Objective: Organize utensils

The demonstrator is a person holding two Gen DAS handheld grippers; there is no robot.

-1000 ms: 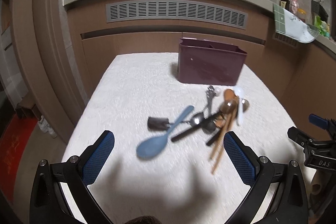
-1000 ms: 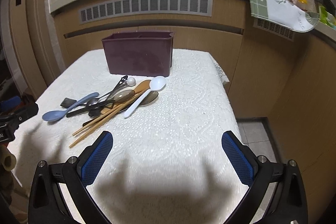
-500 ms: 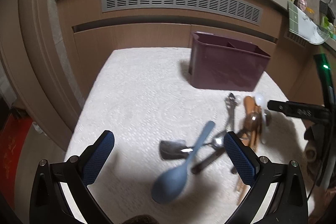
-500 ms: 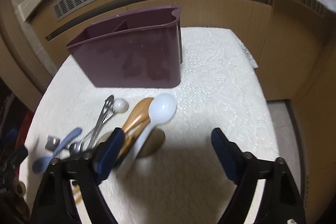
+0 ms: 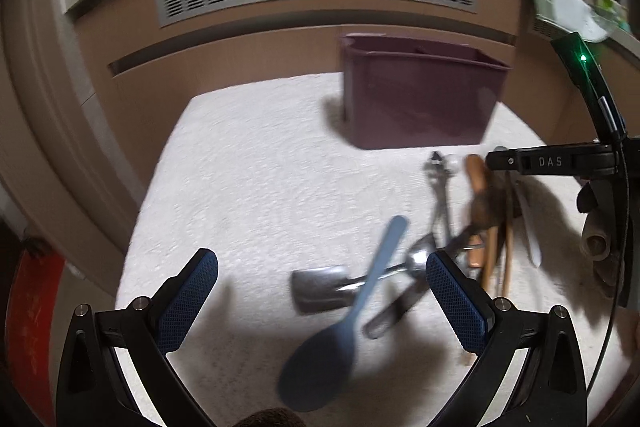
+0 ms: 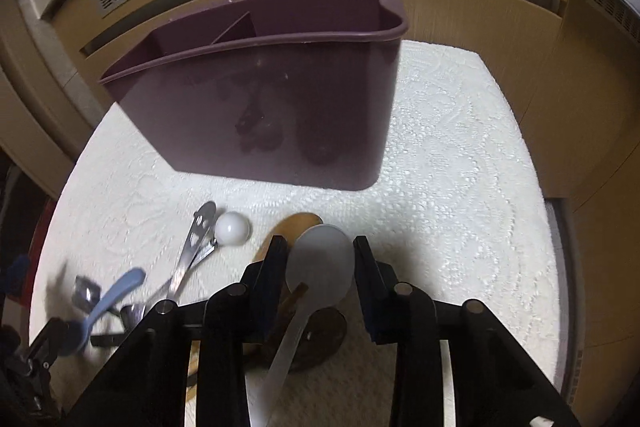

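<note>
Right gripper (image 6: 320,259) low over the utensil pile, jaws narrowed to either side of the bowl of the white spoon (image 6: 320,263). Pads sit just beside the bowl's edges; whether they actually press on it cannot be told from here. The spoon's handle runs back toward the near edge, passing under the gripper body. Beneath the spoon lie a wooden spoon (image 6: 294,225) and a dark round piece, partly hidden.

Left gripper (image 5: 320,291) spread wide, hovering above the near part of the pile, holding nothing. Between its blue pads (image 5: 456,301), on the cloth, lies the blue spoon (image 5: 344,323), bowl toward the near side, handle pointing far and to the right. It crosses a metal utensil (image 5: 320,287) with a flat dark end.

Just left of the white spoon: a small white ball-shaped piece (image 6: 232,229) touching a steel handle with cut-outs (image 6: 198,231). Wooden chopsticks (image 5: 498,259) lie among the pile in the left wrist view, much blurred.

Maroon utensil holder (image 6: 272,99) stands upright at the far side of the white tablecloth (image 6: 452,155), just beyond the pile. A divider shows inside it; no utensils visible in it.
</note>
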